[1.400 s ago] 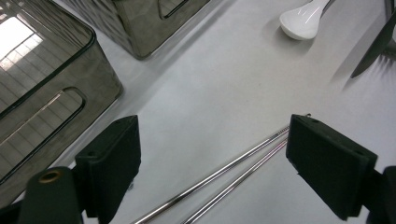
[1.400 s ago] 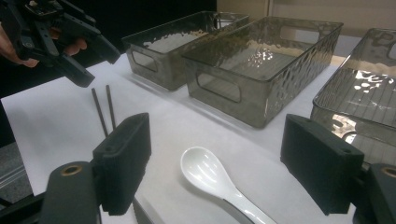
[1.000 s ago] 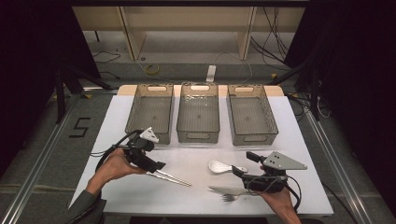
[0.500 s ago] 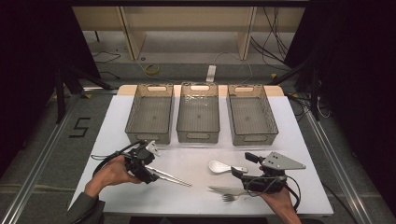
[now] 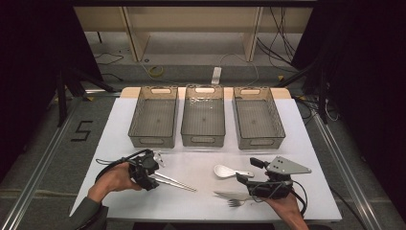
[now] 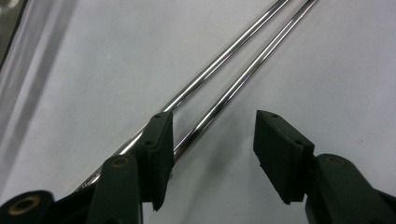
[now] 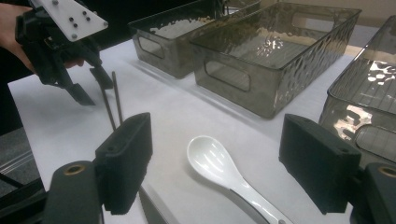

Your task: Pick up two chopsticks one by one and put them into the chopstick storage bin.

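A white table (image 5: 306,143) is seen from above, with three empty grey bins (image 5: 203,122) in a row at its far side. Near the front left, a pair of metal chopsticks (image 5: 174,182) lies flat on the table, side by side. The left gripper (image 5: 152,180) is lowered over their near ends. In the left gripper view, the chopsticks (image 6: 224,79) are seen between the jaws, which stand half open and have just been closing; one black pad (image 6: 159,140) is at or just beside the nearer stick, while the other pad (image 6: 280,149) is apart from both, so nothing is clamped yet.

At the front right, the right gripper (image 5: 242,179) is held wide open and empty, near a white spoon (image 5: 227,171) and a fork (image 5: 234,198).

The step in hand is judged to be the grasp of the chopsticks. For the next move, both sticks would need to be squeezed together before being lifted toward a bin.
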{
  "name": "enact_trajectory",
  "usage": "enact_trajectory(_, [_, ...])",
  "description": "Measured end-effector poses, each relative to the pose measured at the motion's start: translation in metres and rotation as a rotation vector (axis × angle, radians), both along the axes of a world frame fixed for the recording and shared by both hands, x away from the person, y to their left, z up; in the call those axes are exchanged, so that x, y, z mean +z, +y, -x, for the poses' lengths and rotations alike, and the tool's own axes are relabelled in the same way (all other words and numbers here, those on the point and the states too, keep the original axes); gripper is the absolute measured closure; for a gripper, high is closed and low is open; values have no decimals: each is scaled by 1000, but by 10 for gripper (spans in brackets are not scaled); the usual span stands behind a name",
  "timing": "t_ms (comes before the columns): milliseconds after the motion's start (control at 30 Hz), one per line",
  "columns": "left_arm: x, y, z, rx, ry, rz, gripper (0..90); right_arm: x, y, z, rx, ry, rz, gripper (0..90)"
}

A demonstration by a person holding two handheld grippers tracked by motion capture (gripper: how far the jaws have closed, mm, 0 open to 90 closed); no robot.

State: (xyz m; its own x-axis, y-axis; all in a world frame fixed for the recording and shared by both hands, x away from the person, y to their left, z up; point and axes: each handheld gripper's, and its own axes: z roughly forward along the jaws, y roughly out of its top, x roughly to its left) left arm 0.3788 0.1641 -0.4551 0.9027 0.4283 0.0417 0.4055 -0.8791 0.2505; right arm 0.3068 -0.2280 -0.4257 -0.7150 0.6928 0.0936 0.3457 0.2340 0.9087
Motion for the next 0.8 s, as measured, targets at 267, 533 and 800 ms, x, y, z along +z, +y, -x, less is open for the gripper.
enact_trajectory(267, [-6,-2,-2,-20,20,-30,508,-1,1,0,6,4,10,272])
enact_trajectory(533, [-6,-4,-2,-33,54,-54,577,-2,3,-2,13,17,27,274])
enact_trajectory(800, [-5,-6,3,-69,61,-93,684,-4,4,-2,7,34,67,279])
